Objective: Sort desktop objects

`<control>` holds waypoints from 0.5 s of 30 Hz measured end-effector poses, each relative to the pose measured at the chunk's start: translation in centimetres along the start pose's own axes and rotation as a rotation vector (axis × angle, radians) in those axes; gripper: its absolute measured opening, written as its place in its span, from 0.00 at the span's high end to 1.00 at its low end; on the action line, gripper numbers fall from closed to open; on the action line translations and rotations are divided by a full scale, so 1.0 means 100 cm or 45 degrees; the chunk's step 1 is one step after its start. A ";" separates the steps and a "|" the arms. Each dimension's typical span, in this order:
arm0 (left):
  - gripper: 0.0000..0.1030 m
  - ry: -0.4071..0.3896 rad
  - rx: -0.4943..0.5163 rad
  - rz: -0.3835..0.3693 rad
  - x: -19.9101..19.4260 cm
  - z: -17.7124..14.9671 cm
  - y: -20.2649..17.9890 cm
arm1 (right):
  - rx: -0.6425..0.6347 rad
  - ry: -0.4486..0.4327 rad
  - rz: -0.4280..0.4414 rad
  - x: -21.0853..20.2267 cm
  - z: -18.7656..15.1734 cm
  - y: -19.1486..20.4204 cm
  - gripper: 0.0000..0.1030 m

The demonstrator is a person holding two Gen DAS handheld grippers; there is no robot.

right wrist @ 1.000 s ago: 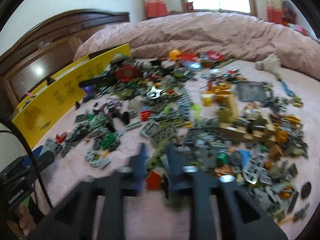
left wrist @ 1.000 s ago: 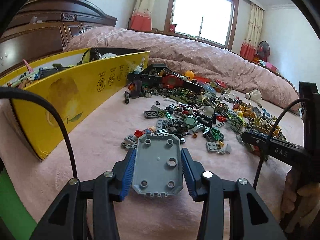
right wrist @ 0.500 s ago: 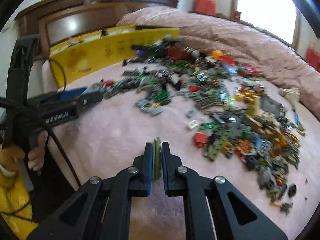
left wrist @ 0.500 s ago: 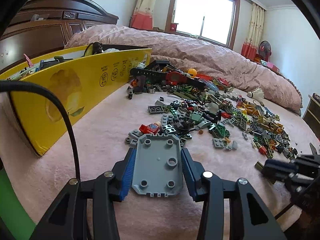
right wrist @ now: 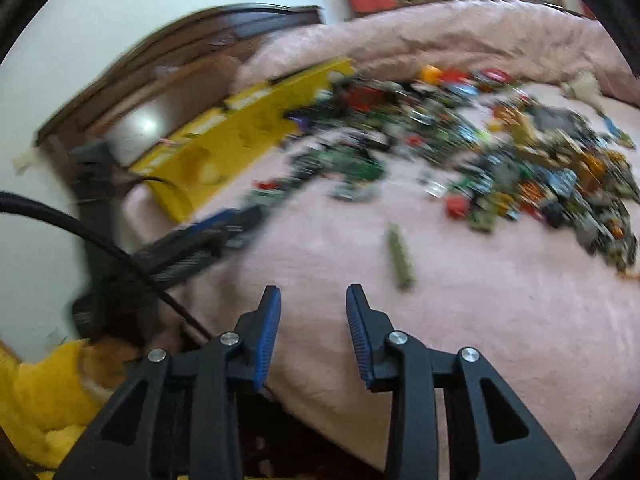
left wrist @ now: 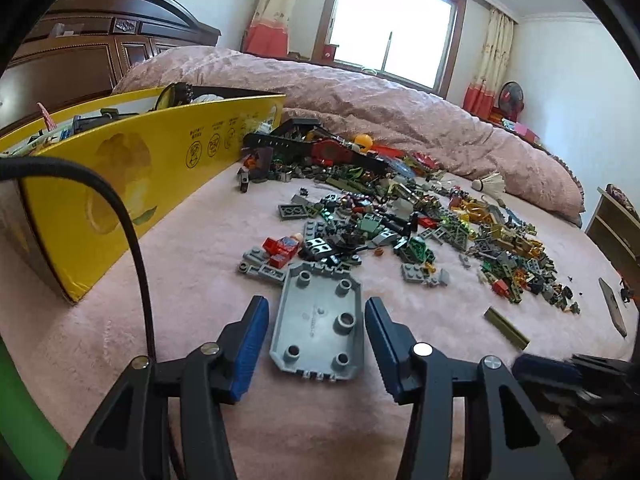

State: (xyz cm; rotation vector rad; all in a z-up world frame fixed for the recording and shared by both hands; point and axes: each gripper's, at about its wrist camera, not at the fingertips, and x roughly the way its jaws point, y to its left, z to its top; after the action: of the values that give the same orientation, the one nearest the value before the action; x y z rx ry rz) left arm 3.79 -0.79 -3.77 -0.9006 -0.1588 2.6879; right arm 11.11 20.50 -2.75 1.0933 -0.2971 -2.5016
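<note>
A grey studded plate (left wrist: 320,320) lies flat on the pink blanket (left wrist: 180,300) between the fingers of my left gripper (left wrist: 315,302). Its jaws are opening, with a gap on each side of the plate. An olive bar (right wrist: 400,258) lies on the blanket ahead and a little right of my right gripper (right wrist: 313,290), whose jaws are opening with nothing between them. In the left wrist view the olive bar (left wrist: 506,328) rests to the right, near the blurred right gripper (left wrist: 560,372). The right wrist view is blurred and shows the left gripper (right wrist: 216,228) at its left.
A long yellow box (left wrist: 120,184) holding assorted items stands along the left. A wide pile of loose bricks (left wrist: 400,220) covers the middle and right of the bed. A shuttlecock (left wrist: 490,184) lies behind it. A person's yellow sleeve (right wrist: 40,400) shows at the bed's edge.
The left jaws spread off the grey plate, which now lies free. The right gripper, shut on the olive bar half a second ago, has let it go onto the blanket and drawn back.
</note>
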 end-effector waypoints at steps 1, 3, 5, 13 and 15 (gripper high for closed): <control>0.50 -0.001 0.001 -0.001 -0.001 0.000 0.000 | 0.028 -0.005 -0.038 0.002 0.000 -0.007 0.72; 0.49 -0.002 -0.002 -0.008 -0.003 -0.001 0.001 | 0.102 -0.051 -0.070 -0.001 0.001 -0.022 0.76; 0.44 0.005 -0.006 -0.022 -0.003 -0.002 0.001 | 0.122 -0.097 -0.169 -0.007 0.003 -0.031 0.75; 0.31 0.013 0.035 -0.038 0.002 -0.005 -0.008 | 0.167 -0.218 -0.223 -0.015 -0.003 -0.031 0.21; 0.31 0.009 0.051 -0.008 0.002 -0.005 -0.009 | 0.142 -0.236 -0.233 -0.007 -0.004 -0.019 0.18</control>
State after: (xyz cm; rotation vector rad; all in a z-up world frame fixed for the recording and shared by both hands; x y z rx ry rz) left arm 4.14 0.15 -4.12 -0.8959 -0.1057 2.6723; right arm 11.35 22.55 -3.22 0.9692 -0.4097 -2.7862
